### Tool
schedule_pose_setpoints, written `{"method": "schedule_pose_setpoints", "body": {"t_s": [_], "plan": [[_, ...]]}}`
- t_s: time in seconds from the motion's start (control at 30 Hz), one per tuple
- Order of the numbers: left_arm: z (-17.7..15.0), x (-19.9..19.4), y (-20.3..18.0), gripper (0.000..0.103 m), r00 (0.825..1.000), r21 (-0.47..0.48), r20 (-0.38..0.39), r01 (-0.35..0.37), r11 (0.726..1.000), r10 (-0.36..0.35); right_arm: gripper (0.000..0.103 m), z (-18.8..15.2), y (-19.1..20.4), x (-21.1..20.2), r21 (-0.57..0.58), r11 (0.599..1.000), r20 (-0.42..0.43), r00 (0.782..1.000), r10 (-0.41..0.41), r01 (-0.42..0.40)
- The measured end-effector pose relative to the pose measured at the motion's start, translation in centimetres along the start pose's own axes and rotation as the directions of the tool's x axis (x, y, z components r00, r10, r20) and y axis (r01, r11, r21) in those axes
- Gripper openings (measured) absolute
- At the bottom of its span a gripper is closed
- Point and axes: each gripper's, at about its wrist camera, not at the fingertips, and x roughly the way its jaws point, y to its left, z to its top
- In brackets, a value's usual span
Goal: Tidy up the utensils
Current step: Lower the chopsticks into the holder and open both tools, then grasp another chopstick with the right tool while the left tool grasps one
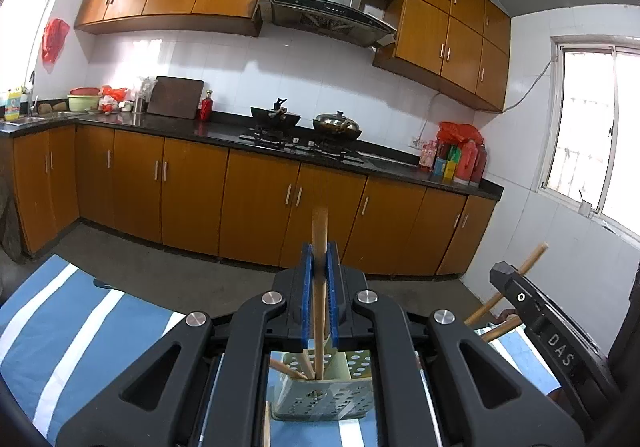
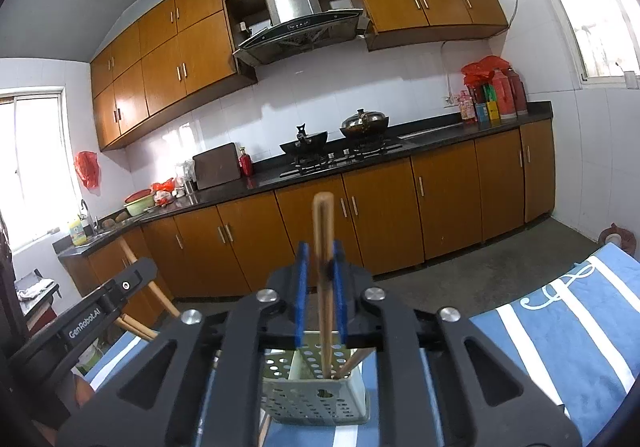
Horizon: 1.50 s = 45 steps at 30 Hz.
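Left wrist view: the left gripper (image 1: 319, 267) pinches a wooden chopstick (image 1: 319, 287) between its blue pads (image 1: 307, 295), the stick standing nearly upright with its lower tip already inside the pale perforated utensil holder (image 1: 320, 401) directly below the jaws. The holder stands on a blue-and-white striped cloth (image 1: 76, 331), between the two grippers and toward the cloth's near edge, and other chopsticks lean inside it at a slant. In the right wrist view, the right gripper (image 2: 320, 275) carries its own chopstick (image 2: 325, 287), again close to vertical and again dipping into the same holder (image 2: 316, 399); here the blue pads (image 2: 301, 295) stand a little apart, with a gap visible on the left side of the stick, so the hold looks loose or just letting go. The relation that matters is straight down: each stick's long axis runs from the jaws into the holder's open top, and both hands sit about equally near, one on either side. Judged from this, the next step calls only for parting the jaws so the sticks slide in, with a tilted stick catching the holder's rim as the chief hazard.
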Motion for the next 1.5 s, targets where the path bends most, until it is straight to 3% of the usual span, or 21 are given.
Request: {"method": "schedule_pose_setpoints", "body": {"t_s": [0.4, 0.53, 0.63, 0.7, 0.77, 0.9, 1.03, 1.27, 1.33, 1.5], "plan": [[0.8, -3.4, 0.7, 0.009, 1.000, -0.021, 0.004, -0.022, 1.000, 0.022, 0.026, 0.5, -0.5, -5.3, -0.016, 1.000, 0.036, 0.999, -0.021, 0.021], [0.0, -5.3, 2.1, 0.010, 0.999, -0.024, -0.020, -0.046, 0.999, 0.045, 0.028, -1.4, -2.0, -7.8, -0.011, 0.998, -0.013, 0.998, -0.056, 0.056], [-1.9, -6.4, 3.6, 0.019, 0.995, -0.017, -0.069, -0.078, 0.997, 0.076, 0.028, -4.6, -3.6, -8.3, -0.008, 0.995, -0.117, 0.989, -0.096, 0.096], [-3.8, -6.6, 4.7, 0.021, 0.987, -0.001, -0.116, -0.107, 0.994, 0.106, 0.028, -7.4, -4.7, -7.8, -0.004, 0.993, -0.216, 0.970, -0.115, 0.117], [-5.7, -6.4, 5.4, 0.021, 0.978, 0.018, -0.169, -0.123, 0.992, 0.124, 0.028, -10.7, -5.8, -6.8, 0.009, 0.991, -0.336, 0.934, -0.123, 0.133], [-9.8, -5.5, 6.7, 0.021, 0.948, 0.062, -0.282, -0.138, 0.989, 0.150, 0.023, -16.7, -6.7, -4.8, 0.045, 0.991, -0.541, 0.837, -0.081, 0.126], [-12.8, -4.8, 7.5, 0.021, 0.919, 0.070, -0.366, -0.129, 0.989, 0.146, 0.018, -19.9, -6.0, -4.4, 0.051, 0.992, -0.615, 0.786, -0.058, 0.114], [-15.3, -4.4, 7.8, 0.021, 0.895, 0.057, -0.428, -0.114, 0.992, 0.127, 0.018, -20.9, -4.0, -3.7, -0.001, 0.996, -0.632, 0.772, -0.069, 0.088], [-15.6, -4.2, 7.7, 0.021, 0.891, 0.053, -0.439, -0.107, 0.993, 0.119, 0.012, -20.8, -3.7, -3.4, -0.042, 0.994, -0.627, 0.773, -0.102, 0.097], [-16.5, -4.0, 7.5, 0.021, 0.882, 0.044, -0.462, -0.084, 0.995, 0.095, 0.008, -20.7, -4.6, -3.4, -0.060, 0.990, -0.624, 0.769, -0.138, 0.130]]}}
